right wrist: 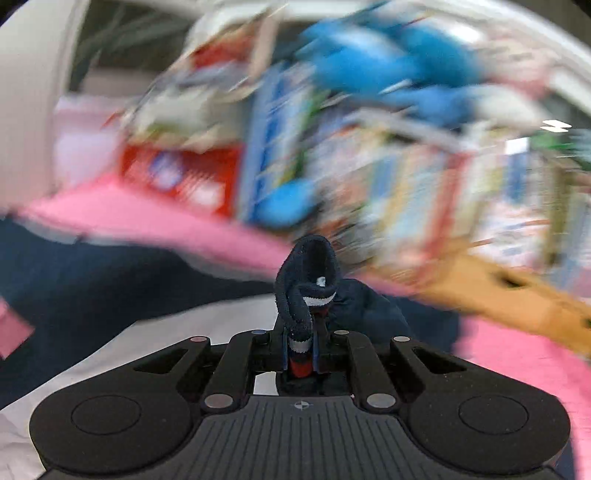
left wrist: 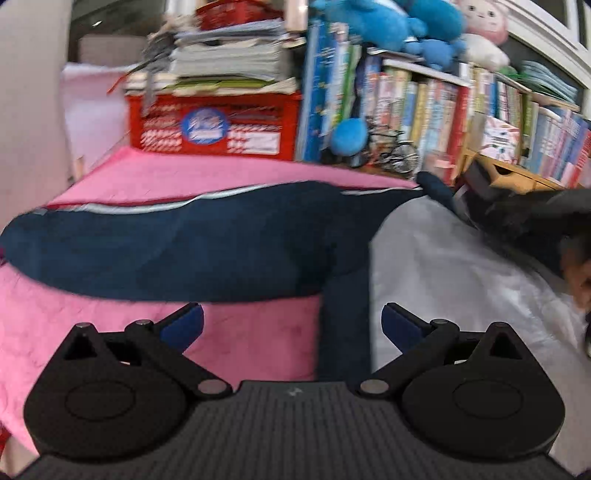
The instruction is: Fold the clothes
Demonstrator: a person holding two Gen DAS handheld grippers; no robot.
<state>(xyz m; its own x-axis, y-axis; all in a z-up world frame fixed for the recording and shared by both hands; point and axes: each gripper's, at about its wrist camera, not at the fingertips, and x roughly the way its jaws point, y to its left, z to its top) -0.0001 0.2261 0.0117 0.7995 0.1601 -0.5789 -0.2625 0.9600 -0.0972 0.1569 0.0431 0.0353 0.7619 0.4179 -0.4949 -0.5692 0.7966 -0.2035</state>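
Navy garment point(left wrist: 166, 254) lay spread across the pink blanket point(left wrist: 236, 347), white lining point(left wrist: 443, 280) showing on the right half, a grey-and-red stripe point(left wrist: 155, 206) along its far edge. Left hand-held gripper point(left wrist: 291, 325) was released, jaws wide, blue pads point(left wrist: 184, 326) hovering over the blanket just short of the garment's near edge, nothing between them. Right hand-held gripper point(right wrist: 301, 354) was clenched on a bunched navy cuff point(right wrist: 306, 280) with white and red bands; the cuff stuck up past the fingertips. In the left view it sat at the garment's far right corner point(left wrist: 436, 186), blurred. Right view background was heavily smeared. Behind the blanket: red crate point(left wrist: 214, 125) with a paper stack point(left wrist: 229, 55) on top, row of books point(left wrist: 461, 118), blue plush toys point(left wrist: 391, 26) on the shelf.
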